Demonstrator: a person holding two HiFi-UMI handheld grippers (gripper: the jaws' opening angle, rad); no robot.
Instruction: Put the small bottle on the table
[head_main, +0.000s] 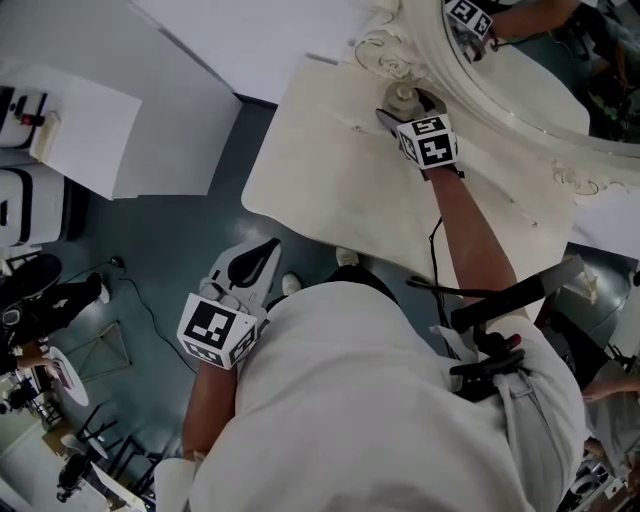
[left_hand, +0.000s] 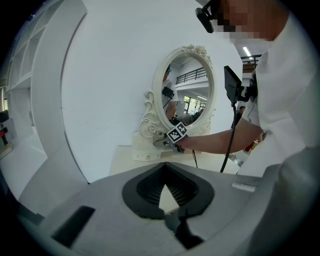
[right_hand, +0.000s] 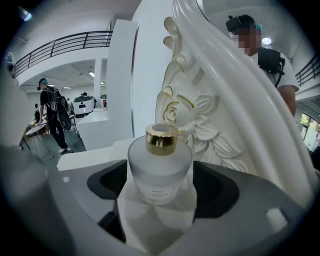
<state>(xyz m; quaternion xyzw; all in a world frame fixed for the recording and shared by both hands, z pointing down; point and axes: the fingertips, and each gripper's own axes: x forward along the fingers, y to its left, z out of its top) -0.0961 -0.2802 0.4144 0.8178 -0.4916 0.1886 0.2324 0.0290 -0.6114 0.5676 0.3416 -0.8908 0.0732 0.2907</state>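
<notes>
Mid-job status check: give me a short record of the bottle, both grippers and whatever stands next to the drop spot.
bottle: small frosted bottle with a gold cap, upright on the table
right gripper: open, one jaw on each side of the bottle, pads not seen pressing it
left gripper: shut, empty, held over the floor away from the table
neighbour: ornate white mirror just behind the bottle
task state: bottle looks set down; right gripper not yet withdrawn
</notes>
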